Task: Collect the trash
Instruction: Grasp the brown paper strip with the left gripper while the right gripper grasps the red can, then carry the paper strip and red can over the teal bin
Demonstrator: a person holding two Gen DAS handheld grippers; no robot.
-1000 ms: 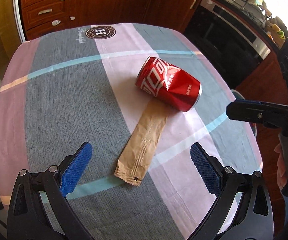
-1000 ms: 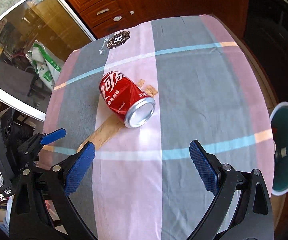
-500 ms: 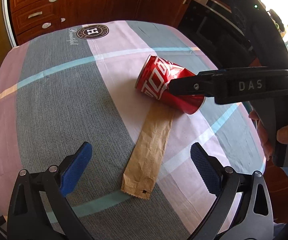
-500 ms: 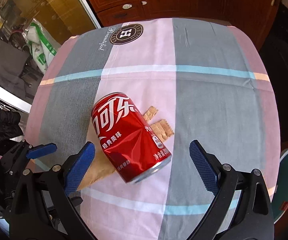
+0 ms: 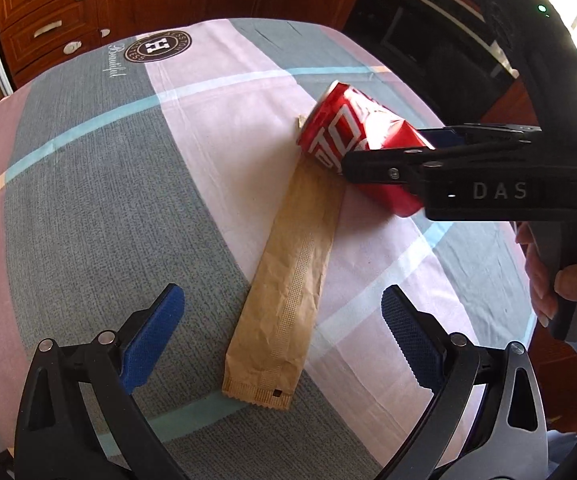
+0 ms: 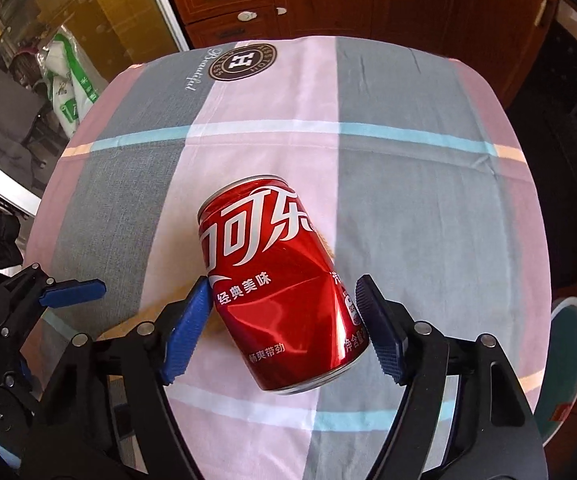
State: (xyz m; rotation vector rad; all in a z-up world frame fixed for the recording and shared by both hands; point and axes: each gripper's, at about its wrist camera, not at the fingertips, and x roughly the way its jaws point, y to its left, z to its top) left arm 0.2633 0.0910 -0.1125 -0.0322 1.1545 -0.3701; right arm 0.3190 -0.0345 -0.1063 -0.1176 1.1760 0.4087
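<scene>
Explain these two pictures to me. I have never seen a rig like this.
No robot here: a person holds a two-finger gripper in each hand, with a camera on each looking along the fingers. One picture is from the left gripper, which hangs open above a brown paper wrapper. The other is from the right gripper. Its jaws have just been closing, and its blue pads now sit against a dented red can lying on the checked tablecloth.

Dented red can (image 6: 284, 284) lies on its side across the flat brown paper sleeve's (image 5: 288, 292) far end
</scene>
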